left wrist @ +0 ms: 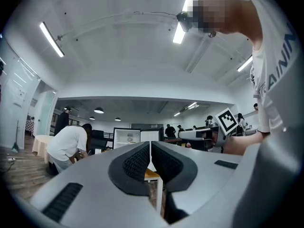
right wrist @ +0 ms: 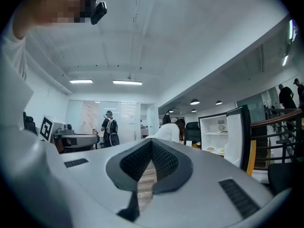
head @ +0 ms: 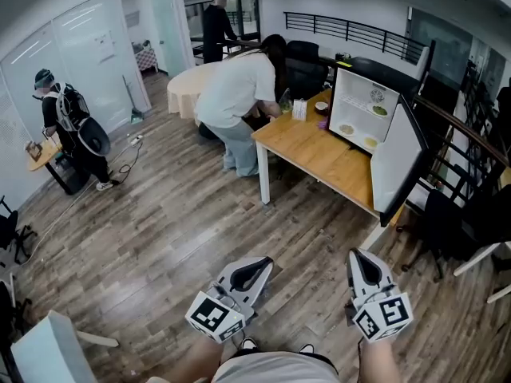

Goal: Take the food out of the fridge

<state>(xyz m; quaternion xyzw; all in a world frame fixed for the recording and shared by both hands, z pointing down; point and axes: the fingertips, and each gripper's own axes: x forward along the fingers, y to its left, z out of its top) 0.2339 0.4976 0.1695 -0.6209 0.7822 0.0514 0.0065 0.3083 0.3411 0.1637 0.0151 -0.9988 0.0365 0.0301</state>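
A small white fridge (head: 363,110) stands on a wooden table (head: 311,154) at the upper right, with its door (head: 395,162) swung open. Plates of food (head: 346,129) lie on its shelves. My left gripper (head: 257,268) and right gripper (head: 364,263) are low in the head view, over the wooden floor and well short of the table. Both are shut with nothing held. In the left gripper view the fridge (left wrist: 126,137) shows far off beyond the shut left gripper (left wrist: 150,144). From the right gripper view, the fridge (right wrist: 213,134) sits to the right of the right gripper (right wrist: 151,141).
A person in a white shirt (head: 235,94) bends over the table's far end. A person with a backpack (head: 68,130) stands at the left, and another in black (head: 215,26) at the back. A round yellow-clothed table (head: 188,86) is behind; a dark railing (head: 455,126) runs at the right.
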